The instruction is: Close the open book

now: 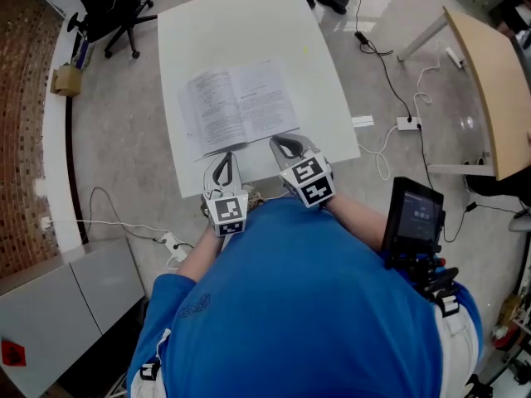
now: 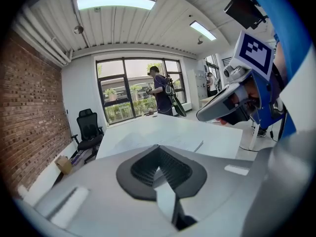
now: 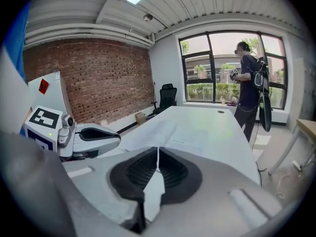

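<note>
The open book (image 1: 239, 106) is lying flat toward the near edge of the white table (image 1: 241, 23), both printed pages showing, the print too small to read. You are holding the left gripper (image 1: 226, 160) and right gripper (image 1: 282, 143) just near of it, jaws pressed together and empty, with bare tabletop stretching away on the far side.
</note>
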{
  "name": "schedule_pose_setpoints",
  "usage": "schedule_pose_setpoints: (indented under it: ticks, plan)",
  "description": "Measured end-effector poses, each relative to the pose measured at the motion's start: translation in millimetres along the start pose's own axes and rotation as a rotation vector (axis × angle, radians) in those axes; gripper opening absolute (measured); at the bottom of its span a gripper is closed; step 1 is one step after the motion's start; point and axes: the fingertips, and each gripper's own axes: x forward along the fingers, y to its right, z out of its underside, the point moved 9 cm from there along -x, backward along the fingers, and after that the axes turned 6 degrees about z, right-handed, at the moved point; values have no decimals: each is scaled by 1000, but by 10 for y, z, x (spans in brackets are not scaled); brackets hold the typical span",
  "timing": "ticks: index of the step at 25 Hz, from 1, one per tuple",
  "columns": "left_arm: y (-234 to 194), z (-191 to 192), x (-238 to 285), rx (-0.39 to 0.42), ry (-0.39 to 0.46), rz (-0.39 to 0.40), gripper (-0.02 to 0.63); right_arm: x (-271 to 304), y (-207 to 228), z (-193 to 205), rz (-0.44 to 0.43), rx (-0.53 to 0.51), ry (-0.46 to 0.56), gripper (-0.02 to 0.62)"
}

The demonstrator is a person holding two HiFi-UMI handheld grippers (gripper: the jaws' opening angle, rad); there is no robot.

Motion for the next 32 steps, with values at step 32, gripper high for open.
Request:
schedule_pose_setpoints:
  ticks: [32]
  plan:
    - [1013,-147,-1114,-30,80,-41,6,-1451,-242,663,75,-7,131,5]
